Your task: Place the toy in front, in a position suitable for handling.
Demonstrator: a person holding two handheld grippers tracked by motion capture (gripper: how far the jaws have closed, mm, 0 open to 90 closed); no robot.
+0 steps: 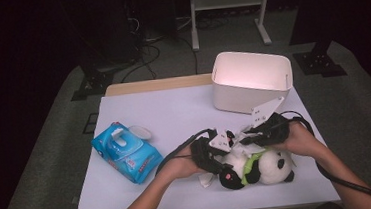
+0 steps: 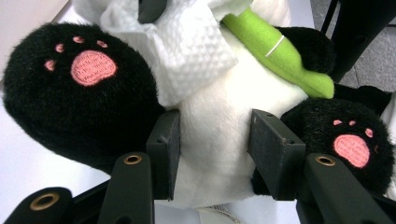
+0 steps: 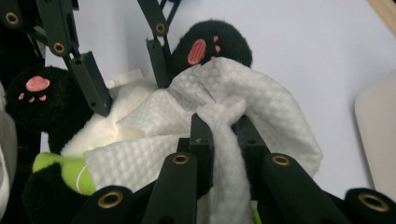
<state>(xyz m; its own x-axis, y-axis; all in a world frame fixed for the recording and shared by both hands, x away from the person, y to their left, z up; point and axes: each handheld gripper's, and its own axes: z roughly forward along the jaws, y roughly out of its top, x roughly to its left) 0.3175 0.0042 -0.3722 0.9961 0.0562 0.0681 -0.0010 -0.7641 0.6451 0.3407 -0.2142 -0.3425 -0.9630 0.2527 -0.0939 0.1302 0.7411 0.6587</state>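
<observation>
The left gripper point(image 2: 215, 149) jaws squeeze the soft, light black-and-white plush panda point(image 2: 219, 140) at its belly, while the right gripper point(image 3: 223, 135) jaws pinch the limp white embossed paper wipe point(image 3: 261, 116).

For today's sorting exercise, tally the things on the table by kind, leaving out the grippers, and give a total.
Plush panda: 1
White wipe: 1
Blue wipes pack: 1
White bin: 1
Total: 4
</observation>
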